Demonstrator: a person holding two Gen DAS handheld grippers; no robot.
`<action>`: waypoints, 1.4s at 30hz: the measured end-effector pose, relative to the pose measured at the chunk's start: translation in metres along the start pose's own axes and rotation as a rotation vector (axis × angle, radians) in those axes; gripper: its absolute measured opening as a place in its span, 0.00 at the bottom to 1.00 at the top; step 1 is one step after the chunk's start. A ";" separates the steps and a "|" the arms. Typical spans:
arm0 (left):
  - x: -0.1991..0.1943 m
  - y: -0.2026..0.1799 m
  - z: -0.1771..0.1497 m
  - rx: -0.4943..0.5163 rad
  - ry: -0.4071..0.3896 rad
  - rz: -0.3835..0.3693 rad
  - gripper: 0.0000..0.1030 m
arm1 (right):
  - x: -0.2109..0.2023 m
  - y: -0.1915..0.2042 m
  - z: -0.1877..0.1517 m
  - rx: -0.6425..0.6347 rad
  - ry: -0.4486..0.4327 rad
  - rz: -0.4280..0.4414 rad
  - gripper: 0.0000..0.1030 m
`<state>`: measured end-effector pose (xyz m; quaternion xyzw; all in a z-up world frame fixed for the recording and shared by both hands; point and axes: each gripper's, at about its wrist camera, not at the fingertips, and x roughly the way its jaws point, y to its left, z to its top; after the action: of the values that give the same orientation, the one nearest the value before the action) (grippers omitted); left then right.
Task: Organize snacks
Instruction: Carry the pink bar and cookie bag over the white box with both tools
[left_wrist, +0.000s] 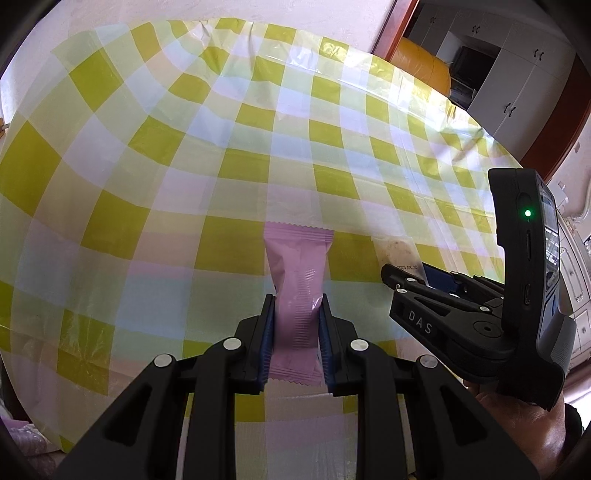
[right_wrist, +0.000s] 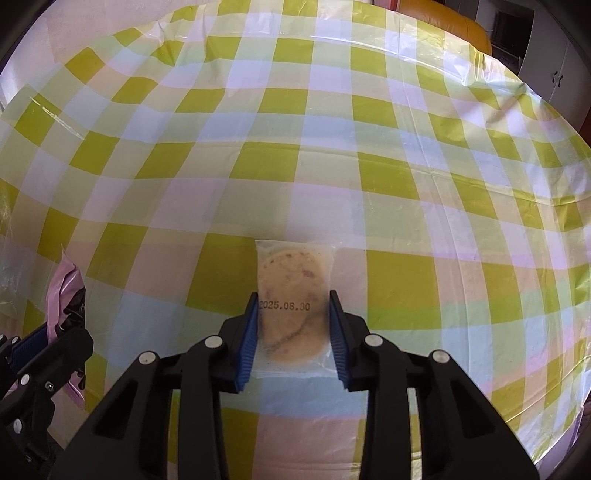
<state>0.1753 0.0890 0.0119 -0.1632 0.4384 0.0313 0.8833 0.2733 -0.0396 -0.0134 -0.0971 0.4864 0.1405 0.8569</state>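
A pink snack packet (left_wrist: 295, 266) stands lengthwise between the blue pads of my left gripper (left_wrist: 297, 302), which is shut on its lower half. The same packet (right_wrist: 66, 277) and the left gripper (right_wrist: 59, 317) show at the left edge of the right wrist view. A clear packet holding a round beige cookie (right_wrist: 291, 273), stamped with a date, sits between the pads of my right gripper (right_wrist: 293, 299), and both pads press on its sides. In the left wrist view the right gripper (left_wrist: 393, 280) comes in from the right with the clear packet (left_wrist: 397, 251) poking out past its tips.
Both grippers hover over a table covered with a yellow-green checked plastic cloth (right_wrist: 406, 166). Beyond its far edge are an orange seat (left_wrist: 421, 62) and white cabinets (left_wrist: 517, 74). A hand (left_wrist: 517, 417) holds the right gripper's handle.
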 end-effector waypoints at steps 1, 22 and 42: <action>-0.001 -0.004 0.000 0.006 0.000 -0.005 0.21 | -0.004 -0.005 -0.002 0.004 -0.005 -0.005 0.34; -0.002 -0.168 -0.037 0.261 0.090 -0.208 0.21 | -0.096 -0.165 -0.089 0.206 -0.053 -0.091 0.34; 0.010 -0.322 -0.105 0.545 0.228 -0.366 0.21 | -0.145 -0.320 -0.210 0.447 -0.006 -0.247 0.34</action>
<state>0.1655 -0.2495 0.0288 0.0001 0.4899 -0.2645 0.8307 0.1407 -0.4261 0.0145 0.0366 0.4873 -0.0760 0.8692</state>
